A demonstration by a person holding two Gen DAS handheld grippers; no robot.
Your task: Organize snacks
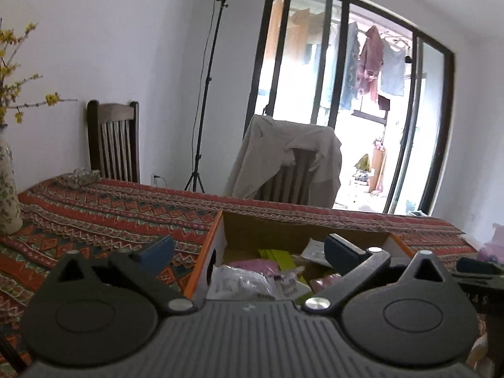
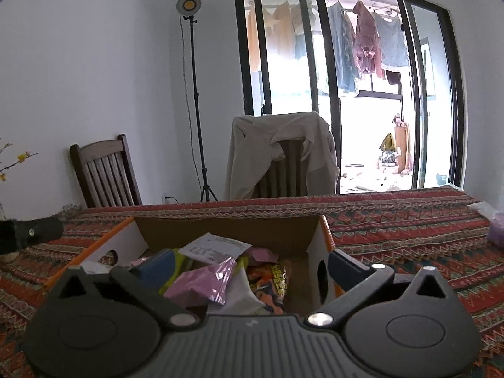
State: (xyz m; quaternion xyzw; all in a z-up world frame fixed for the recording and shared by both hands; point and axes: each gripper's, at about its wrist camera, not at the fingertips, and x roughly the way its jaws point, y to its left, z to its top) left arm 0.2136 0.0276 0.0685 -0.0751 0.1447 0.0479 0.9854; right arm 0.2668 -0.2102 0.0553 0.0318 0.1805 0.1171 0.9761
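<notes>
An open cardboard box [image 2: 220, 230] with orange and white sides stands on the patterned tablecloth. It holds several snack packets: a pink one [image 2: 201, 286], an orange printed one [image 2: 271, 283], a white one [image 2: 214, 249]. My right gripper [image 2: 249, 266] is open and empty over the box's near edge. In the left wrist view the box [image 1: 283, 230] shows pink [image 1: 252, 266], white [image 1: 239, 283] and yellow-green [image 1: 280, 256] packets. My left gripper [image 1: 249, 250] is open and empty, its jaws astride the box's left wall.
A patterned tablecloth [image 2: 409, 233] covers the table. A floral vase [image 1: 8, 195] stands at far left. Two wooden chairs [image 2: 104, 173] stand behind the table, one draped with a beige jacket [image 2: 280, 151]. A light stand [image 2: 197, 94] is by the wall. Pale bags [image 2: 497, 230] lie at far right.
</notes>
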